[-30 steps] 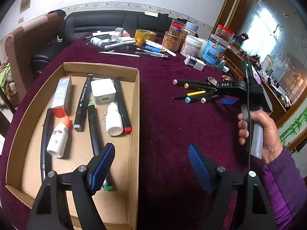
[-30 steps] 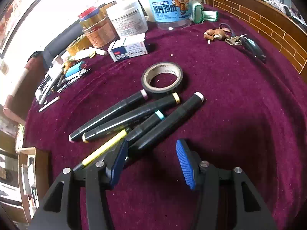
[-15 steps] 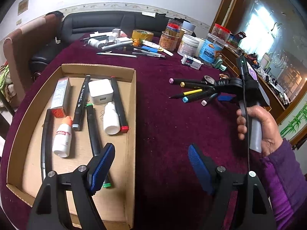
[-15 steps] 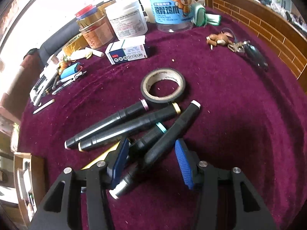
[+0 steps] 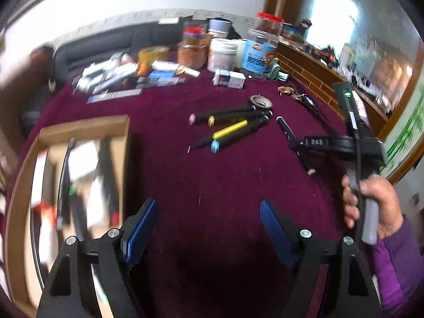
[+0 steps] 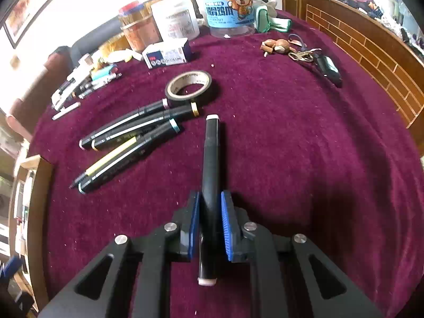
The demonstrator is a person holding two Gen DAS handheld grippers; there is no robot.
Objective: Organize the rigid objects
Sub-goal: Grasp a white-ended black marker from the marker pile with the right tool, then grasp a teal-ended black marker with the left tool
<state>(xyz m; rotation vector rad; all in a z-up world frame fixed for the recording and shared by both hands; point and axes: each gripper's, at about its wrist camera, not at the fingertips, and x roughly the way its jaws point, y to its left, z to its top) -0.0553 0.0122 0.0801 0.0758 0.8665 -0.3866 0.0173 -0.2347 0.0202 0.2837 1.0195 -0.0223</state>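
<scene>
Only blurred shapes show inside the cardboard box (image 5: pixel 79 127); contents unreadable.

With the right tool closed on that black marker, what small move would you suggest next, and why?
Probably carry the black marker with white end caps left toward the cardboard box. The right tool is clamped on its barrel, other black markers already lie in that box, and the left tool hangs open, holding nothing.

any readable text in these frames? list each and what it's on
"DAS": white letters on the right gripper, seen from the left wrist view.
Blue jar: cartoon label with large Chinese characters, too soft to read reliably.
White jar, small box, tape roll: print too small or blurred.
</scene>
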